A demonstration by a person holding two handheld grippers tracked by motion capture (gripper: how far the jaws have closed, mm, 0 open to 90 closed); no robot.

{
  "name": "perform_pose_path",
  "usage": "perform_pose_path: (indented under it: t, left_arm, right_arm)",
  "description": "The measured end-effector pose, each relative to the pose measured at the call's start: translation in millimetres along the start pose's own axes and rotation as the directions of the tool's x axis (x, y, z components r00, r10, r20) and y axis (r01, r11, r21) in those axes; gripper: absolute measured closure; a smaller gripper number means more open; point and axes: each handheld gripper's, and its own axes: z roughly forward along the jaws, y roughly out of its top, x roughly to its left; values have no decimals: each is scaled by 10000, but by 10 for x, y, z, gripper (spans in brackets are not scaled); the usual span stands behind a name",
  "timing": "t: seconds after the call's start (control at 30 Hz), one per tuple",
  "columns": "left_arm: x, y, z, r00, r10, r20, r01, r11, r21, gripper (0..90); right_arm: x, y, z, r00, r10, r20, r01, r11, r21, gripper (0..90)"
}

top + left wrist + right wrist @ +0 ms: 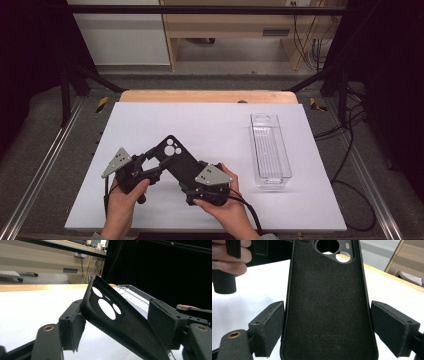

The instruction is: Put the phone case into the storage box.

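Phone case [177, 160]: black, with camera cutouts at its upper end; it is being held above the white worktop [200, 125], in front of the person, between the two grippers.
Case orientation: in the high view its cutout end is pointing up-left and its plain end is lying toward the right gripper; in the left gripper view it is sitting tilted, soft inner lining showing.
Left gripper [145, 162]: a hand is holding it at the lower left of the high view (grey three-cornered plate on top).
Left fingers [75, 325]: they are standing partly open, with the case's cutout end between them; the near finger is touching the case's edge, and contact at the far finger cannot be told.
Right gripper [327, 327]: a hand is holding it just right of the case's lower end.
Right fingers [269, 325]: they are sitting on either side of the case's plain end; the left one is pressing against the case's edge, while a narrow gap is showing at the right one.
Clear plastic tray [286, 167]: long and narrow, lying on the right part of the worktop, well apart from the case.
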Motion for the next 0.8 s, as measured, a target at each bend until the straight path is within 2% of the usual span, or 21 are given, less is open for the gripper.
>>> perform_pose_path:
  t: [0.2,0.43,0.67,0.73,0.77,0.8]
  left_arm:
    - [12,-4,-14,9997,-248,-88,247,9997,-68,402]
    - [0,1,-38,9971,-757,77,758,9969,-191,540]
    - [-55,8,-40,9965,-813,212,819,9962,-306,630]
    - [-76,11,-43,9961,-852,238,861,9955,-385,689]
    - [-86,11,-46,9963,-827,231,836,9957,-409,689]
    - [-102,10,-44,9970,-713,300,726,9964,-447,730]
  right_arm:
    - [14,-22,32,10000,6,52,-7,9999,162,148]
    - [32,-56,69,9999,-38,151,33,9993,377,148]
    - [50,-77,93,9996,-20,274,5,9985,555,147]
    - [54,-82,102,9996,-2,298,-14,9984,568,147]
    - [55,-84,105,9995,2,311,-19,9984,570,147]
    - [60,-87,108,9994,23,332,-42,9983,582,145]
